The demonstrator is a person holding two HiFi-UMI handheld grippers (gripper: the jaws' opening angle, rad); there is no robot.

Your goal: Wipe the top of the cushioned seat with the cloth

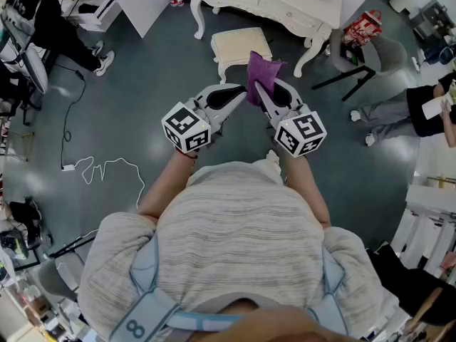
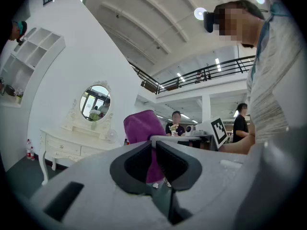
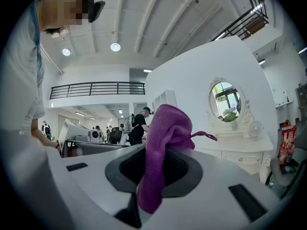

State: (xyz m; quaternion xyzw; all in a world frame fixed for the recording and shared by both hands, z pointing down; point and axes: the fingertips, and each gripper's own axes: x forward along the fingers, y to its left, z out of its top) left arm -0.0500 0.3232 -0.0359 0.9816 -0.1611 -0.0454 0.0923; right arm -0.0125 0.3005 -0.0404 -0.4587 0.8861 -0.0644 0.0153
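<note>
The cushioned seat [image 1: 241,46] stands on the grey floor [image 1: 135,84] just in front of the white desk [image 1: 285,2], ahead of both grippers and untouched. The purple cloth [image 1: 261,73] is above it, clamped in my right gripper [image 1: 259,90]. It looks light, soft and floppy, so I judge a bunched mid-fold grip is best. Its long axis runs along the jaws, with the loose bundle pointing towards the seat. My left gripper [image 1: 241,92] is closed on nothing, beside the cloth.
</note>
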